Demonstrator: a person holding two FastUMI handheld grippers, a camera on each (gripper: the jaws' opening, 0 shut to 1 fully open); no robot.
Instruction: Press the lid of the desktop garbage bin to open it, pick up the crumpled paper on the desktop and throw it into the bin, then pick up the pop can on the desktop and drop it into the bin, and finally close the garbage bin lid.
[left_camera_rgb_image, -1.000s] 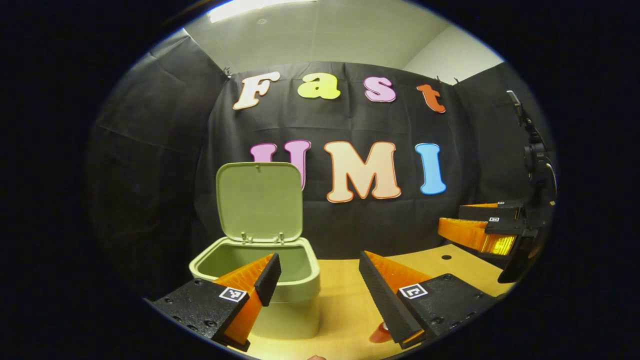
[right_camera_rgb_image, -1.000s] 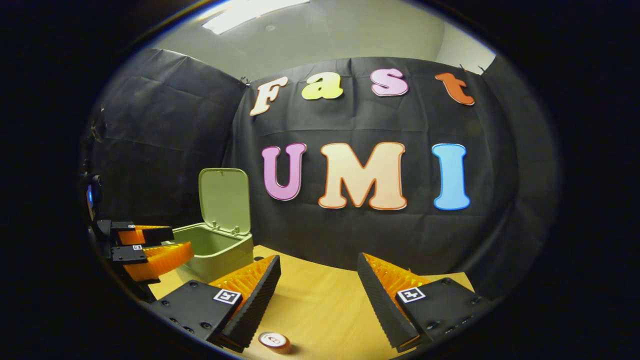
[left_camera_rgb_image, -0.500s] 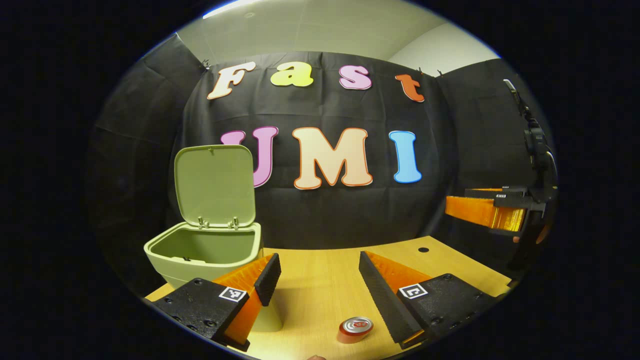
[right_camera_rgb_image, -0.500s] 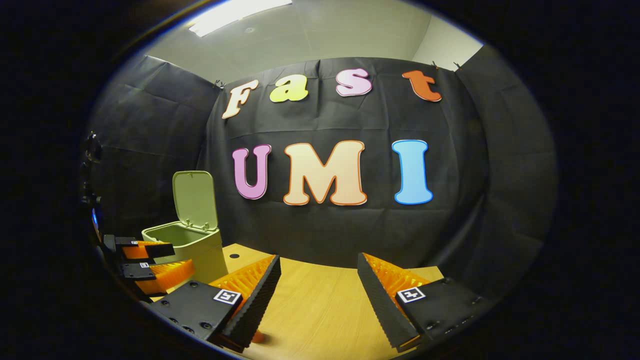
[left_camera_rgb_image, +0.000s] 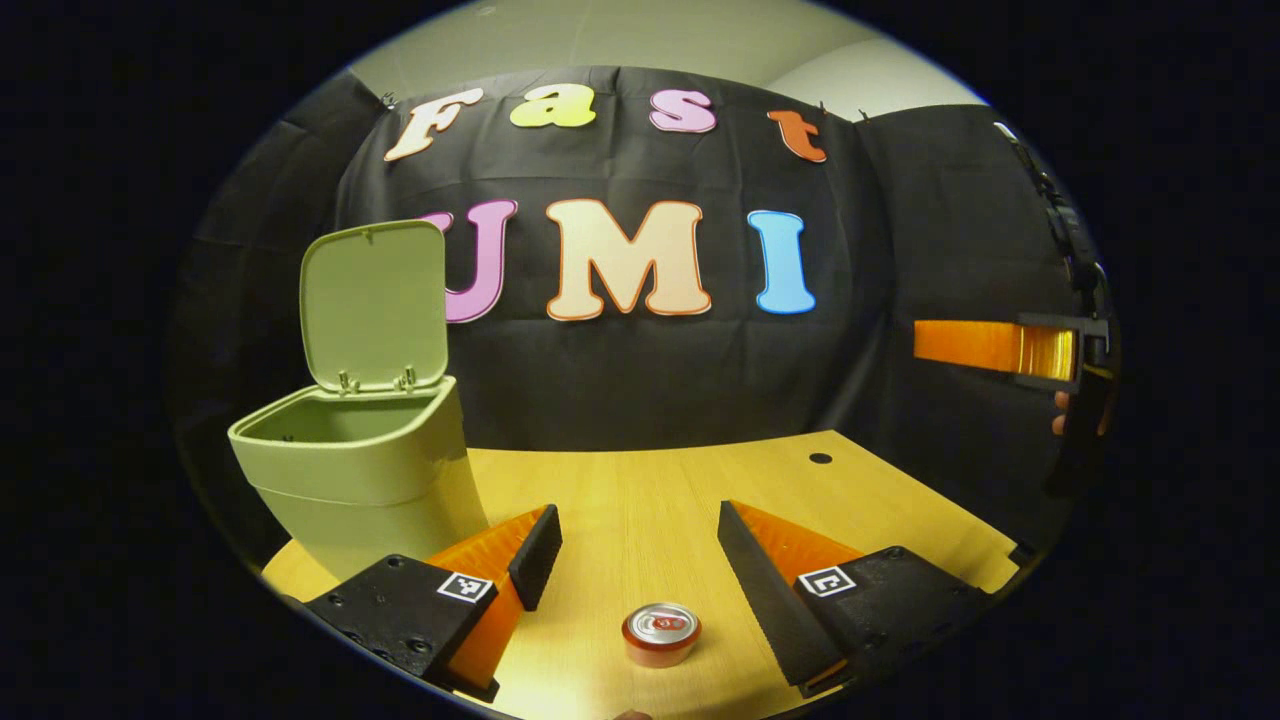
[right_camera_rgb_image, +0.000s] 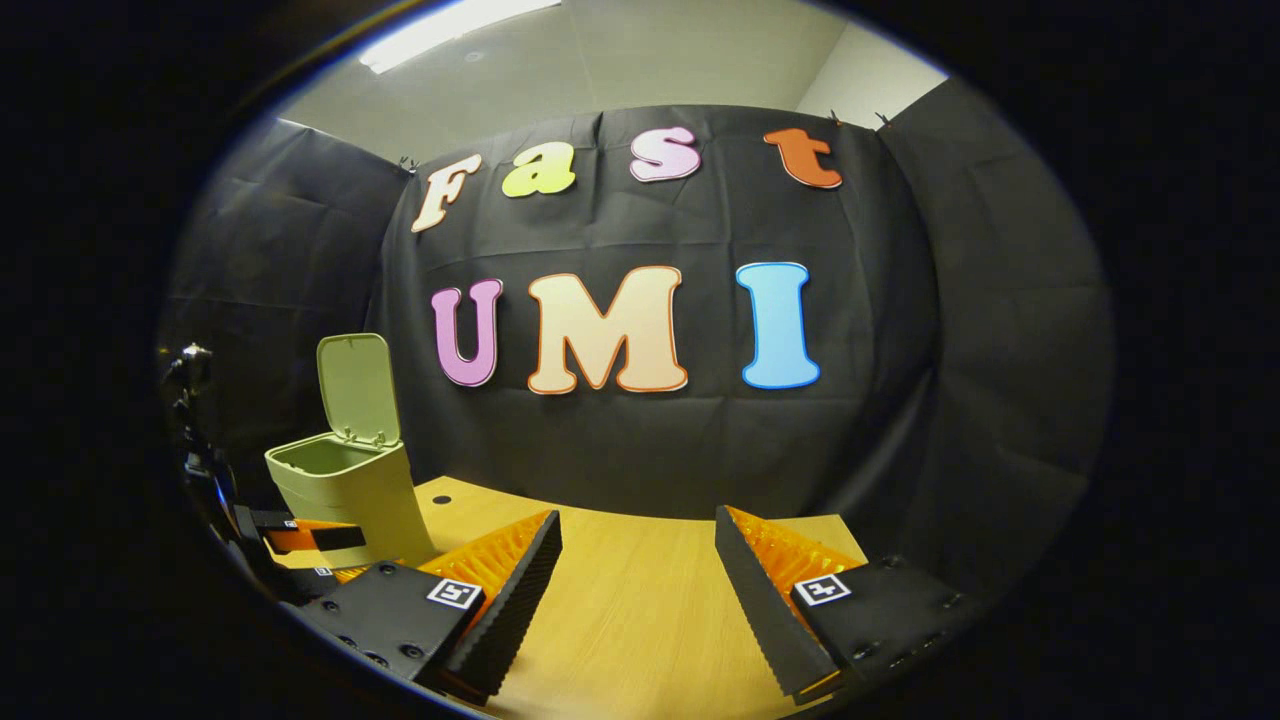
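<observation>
On the table (left_camera_rgb_image: 640, 490), the pop can (left_camera_rgb_image: 661, 633) stood between the left hand-held gripper (left_camera_rgb_image: 635, 565)'s spread fingers. At ten o'clock stood the bin (left_camera_rgb_image: 350, 470), lid (left_camera_rgb_image: 375, 305) raised. The right hand-held gripper (right_camera_rgb_image: 635, 570) was spread, empty.

Left gripper (left_camera_rgb_image: 638, 560): jaws spread wide, nothing between the fingers, angled forward and slightly down.
Right gripper (right_camera_rgb_image: 638, 575): jaws spread wide, holding nothing, level; its holder's fingers (left_camera_rgb_image: 1058, 412) wrap the handle.

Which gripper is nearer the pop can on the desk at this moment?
Left. The pop can stands upright on the desk just ahead of the left gripper, between its open fingers. The right gripper is held high off to the far right, well away from it.
</observation>
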